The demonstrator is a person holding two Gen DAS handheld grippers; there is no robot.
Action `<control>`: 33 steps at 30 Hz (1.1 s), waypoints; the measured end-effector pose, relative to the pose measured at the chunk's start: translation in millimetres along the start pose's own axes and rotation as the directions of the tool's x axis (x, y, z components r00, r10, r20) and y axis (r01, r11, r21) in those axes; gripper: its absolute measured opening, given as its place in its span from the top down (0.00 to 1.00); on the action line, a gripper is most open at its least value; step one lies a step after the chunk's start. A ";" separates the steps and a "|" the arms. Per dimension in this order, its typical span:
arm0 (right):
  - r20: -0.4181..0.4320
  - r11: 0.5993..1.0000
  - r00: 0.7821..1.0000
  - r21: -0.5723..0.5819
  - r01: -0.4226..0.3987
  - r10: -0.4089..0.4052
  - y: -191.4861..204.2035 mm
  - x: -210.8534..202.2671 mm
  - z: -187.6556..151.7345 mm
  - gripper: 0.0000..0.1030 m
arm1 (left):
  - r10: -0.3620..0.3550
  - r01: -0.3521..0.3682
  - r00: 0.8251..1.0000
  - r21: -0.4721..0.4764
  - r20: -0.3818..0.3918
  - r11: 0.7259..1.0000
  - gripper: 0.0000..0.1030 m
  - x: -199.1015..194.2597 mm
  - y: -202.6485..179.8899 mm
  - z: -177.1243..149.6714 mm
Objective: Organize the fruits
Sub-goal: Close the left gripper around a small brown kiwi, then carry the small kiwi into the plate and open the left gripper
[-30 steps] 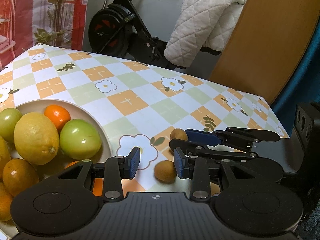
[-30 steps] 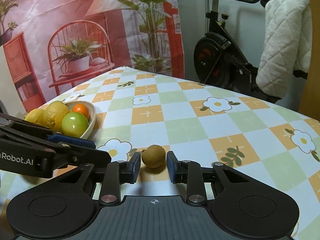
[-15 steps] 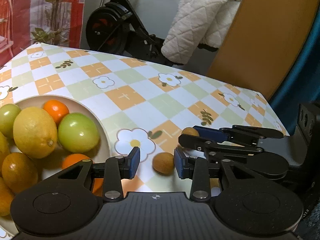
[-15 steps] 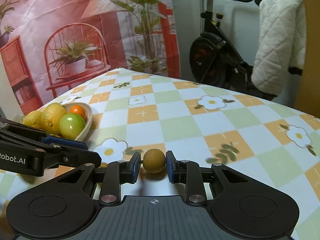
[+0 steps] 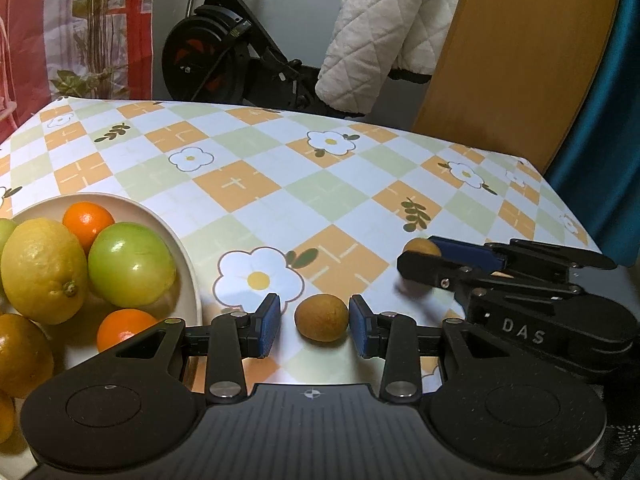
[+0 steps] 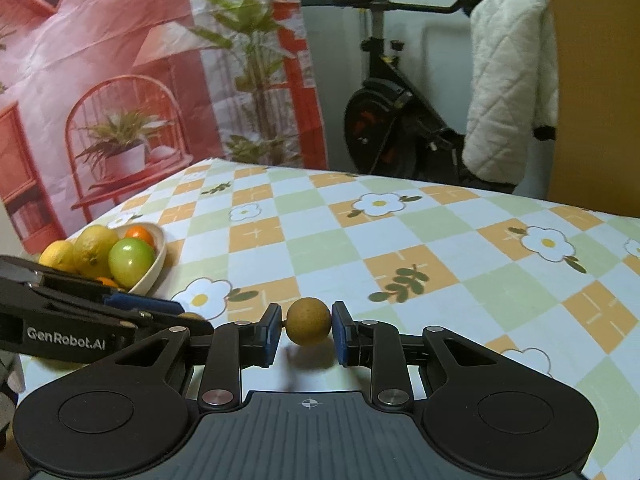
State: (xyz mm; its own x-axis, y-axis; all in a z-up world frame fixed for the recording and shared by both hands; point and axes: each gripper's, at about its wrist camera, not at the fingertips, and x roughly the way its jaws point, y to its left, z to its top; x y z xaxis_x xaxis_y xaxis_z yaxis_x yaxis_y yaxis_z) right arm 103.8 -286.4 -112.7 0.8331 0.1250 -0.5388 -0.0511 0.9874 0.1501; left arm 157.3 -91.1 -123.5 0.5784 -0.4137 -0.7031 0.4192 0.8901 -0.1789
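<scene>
Two small brown fruits remain outside my bowl (image 5: 188, 268): one (image 6: 309, 321) pinched in my right gripper (image 6: 306, 330), the other (image 5: 322, 317) on the tablecloth between my left gripper's (image 5: 314, 326) spread pads.

Both wrist cameras sit low, close over the bench (image 5: 248, 184), looking forward along their fingers. Both take in the fruit bowl (image 6: 158, 264) and exercise bike (image 6: 400, 112).

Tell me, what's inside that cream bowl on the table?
The bowl holds a yellow lemon, a green round fruit, small oranges and other citrus at the left edge. Whatever lies beneath the pile is covered, and the left gripper hides the bowl's near rim.
</scene>
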 end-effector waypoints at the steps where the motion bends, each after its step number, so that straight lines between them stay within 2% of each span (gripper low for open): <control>1: 0.001 1.000 1.000 0.005 0.003 -0.003 -0.4 -0.2 -0.2 0.76 | 0.001 -0.001 1.000 0.006 0.005 1.000 0.62 -0.9 -0.7 -0.7; 3: 0.004 1.000 1.000 0.013 0.007 -0.007 -0.6 -0.5 -0.8 0.76 | -0.005 0.005 1.000 0.011 0.007 1.000 0.64 -1.8 -0.5 -1.9; 5: 0.005 1.000 1.000 0.022 0.010 -0.010 -0.8 -0.9 -1.8 0.76 | -0.012 0.012 1.000 0.008 0.011 1.000 0.70 -3.4 0.3 -3.2; 11: 0.017 0.999 1.000 0.037 0.018 -0.019 2.5 -3.5 -4.5 0.76 | -0.008 0.008 0.999 -0.003 0.032 1.000 0.70 -10.8 2.7 -6.4; 21: 0.030 0.999 0.999 0.029 0.024 -0.025 20.0 -9.4 -11.8 0.76 | 0.012 -0.012 0.994 -0.008 0.108 1.000 0.70 -42.7 3.4 -10.5; 29: 0.050 0.998 0.997 -0.037 0.055 -0.053 36.7 -14.3 -14.9 0.76 | 0.043 -0.036 0.988 -0.050 0.146 0.998 0.70 -70.0 16.2 -13.3; 33: 0.076 0.997 0.994 -0.024 0.079 -0.077 36.6 -18.7 -15.8 0.76 | 0.060 -0.049 0.987 -0.076 0.151 0.996 0.70 -81.2 24.8 -16.4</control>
State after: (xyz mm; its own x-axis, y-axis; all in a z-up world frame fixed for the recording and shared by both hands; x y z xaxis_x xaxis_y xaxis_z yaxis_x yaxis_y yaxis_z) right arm 77.6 -251.1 -110.2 0.8741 0.0404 -0.4841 0.0020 0.9962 0.0869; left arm 109.2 -32.3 -82.1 0.7015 -0.3835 -0.6008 0.3357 0.9213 -0.1962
